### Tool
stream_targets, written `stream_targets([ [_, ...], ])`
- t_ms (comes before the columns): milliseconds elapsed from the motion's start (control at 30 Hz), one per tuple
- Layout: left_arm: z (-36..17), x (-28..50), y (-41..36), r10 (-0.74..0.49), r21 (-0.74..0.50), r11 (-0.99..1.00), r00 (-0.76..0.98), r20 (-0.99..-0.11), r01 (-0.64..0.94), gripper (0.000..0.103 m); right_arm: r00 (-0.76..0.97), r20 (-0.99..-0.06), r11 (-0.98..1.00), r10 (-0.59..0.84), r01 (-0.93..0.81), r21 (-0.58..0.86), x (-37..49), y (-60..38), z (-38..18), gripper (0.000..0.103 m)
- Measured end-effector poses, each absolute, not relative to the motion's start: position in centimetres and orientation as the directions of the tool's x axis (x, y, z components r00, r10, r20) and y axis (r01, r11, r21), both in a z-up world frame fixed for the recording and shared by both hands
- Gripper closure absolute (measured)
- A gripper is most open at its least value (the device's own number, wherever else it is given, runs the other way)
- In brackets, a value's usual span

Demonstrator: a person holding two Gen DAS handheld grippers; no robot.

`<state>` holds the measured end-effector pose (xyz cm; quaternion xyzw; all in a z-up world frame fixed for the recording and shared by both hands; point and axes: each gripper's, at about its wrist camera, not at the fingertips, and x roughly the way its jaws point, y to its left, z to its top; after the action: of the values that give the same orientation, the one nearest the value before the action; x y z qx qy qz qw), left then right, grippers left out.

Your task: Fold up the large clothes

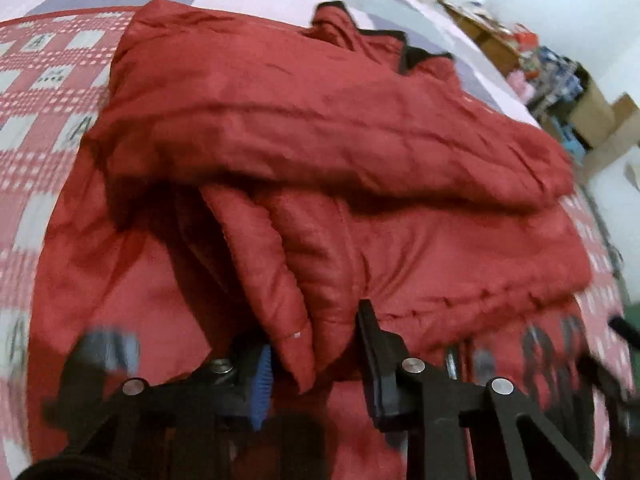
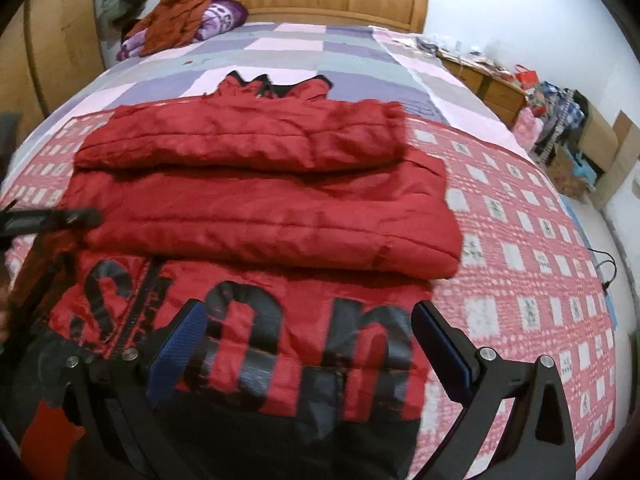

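Smeared by motion across much of the left wrist view: jacket [image 1: 320,140] folds soft, quilt [image 1: 48,80] pattern streaked. Left gripper [image 1: 316,360] cut off by the bottom edge, one finger buried behind a bunched red fold. Clutter [image 1: 560,76] along the wall too blurred to identify. In the right wrist view, black lettering [image 2: 240,332] partly hidden behind the right gripper [image 2: 308,344], unreadable; jacket hem cut off below.

Bed [image 2: 520,208] w/ checked cover; red jacket [image 2: 260,200] flat on it; clothes pile [image 2: 180,20] by headboard.
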<state>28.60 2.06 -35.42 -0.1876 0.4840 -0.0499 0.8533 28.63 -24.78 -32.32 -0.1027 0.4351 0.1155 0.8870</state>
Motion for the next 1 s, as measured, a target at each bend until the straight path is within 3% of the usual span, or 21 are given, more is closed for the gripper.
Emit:
stream_targets([
  [100, -34.9, 26.6, 2.4, -0.292, -0.391, 0.916, 0.525, -0.800, -0.087, 0.073, 0.598, -0.796, 0.957, 0.093, -0.275, -0.094, 28.6, -25.7, -32.4, 0.001],
  [167, -34.6, 26.1, 2.4, -0.259, -0.360, 0.928, 0.521, -0.813, -0.100, 0.064, 0.591, -0.802, 0.961, 0.086, -0.262, -0.090, 29.0, -26.0, -32.5, 0.001],
  [333, -31.7, 25.4, 2.1, -0.198, -0.314, 0.944, 0.594, -0.780, -0.098, 0.061, 0.615, -0.780, 0.958, 0.119, -0.277, -0.073, 30.9, -24.9, -31.5, 0.001],
  [433, -30.0, 27.0, 2.1, -0.187, -0.322, 0.941, 0.641, -0.745, -0.099, 0.055, 0.633, -0.753, 0.942, 0.176, -0.330, -0.057, 33.1, -22.7, -30.5, 0.001],
  [600, -29.0, 32.2, 2.6, -0.106, -0.268, 0.954, 0.692, -0.714, -0.131, 0.055, 0.641, -0.745, 0.914, 0.184, -0.390, -0.110, 39.4, -18.2, -30.6, 0.001],
  [767, -31.9, 34.8, 4.9, -0.017, -0.196, 0.958, 0.635, -0.772, -0.212, 0.052, 0.549, -0.835, 0.950, -0.043, -0.236, -0.204, 45.4, -21.7, -35.3, 0.001],
  [833, -34.3, 34.7, 6.4, -0.043, -0.209, 0.955, 0.597, -0.801, -0.211, 0.055, 0.492, -0.868, 0.982, 0.073, -0.189, -0.025, 46.0, -25.5, -36.5, 0.001],
  [1000, -33.8, 32.8, 7.0, -0.072, -0.227, 0.956, 0.607, -0.792, -0.183, 0.055, 0.533, -0.844, 0.971, 0.052, -0.223, -0.082, 44.0, -26.2, -35.8, 0.001],
])
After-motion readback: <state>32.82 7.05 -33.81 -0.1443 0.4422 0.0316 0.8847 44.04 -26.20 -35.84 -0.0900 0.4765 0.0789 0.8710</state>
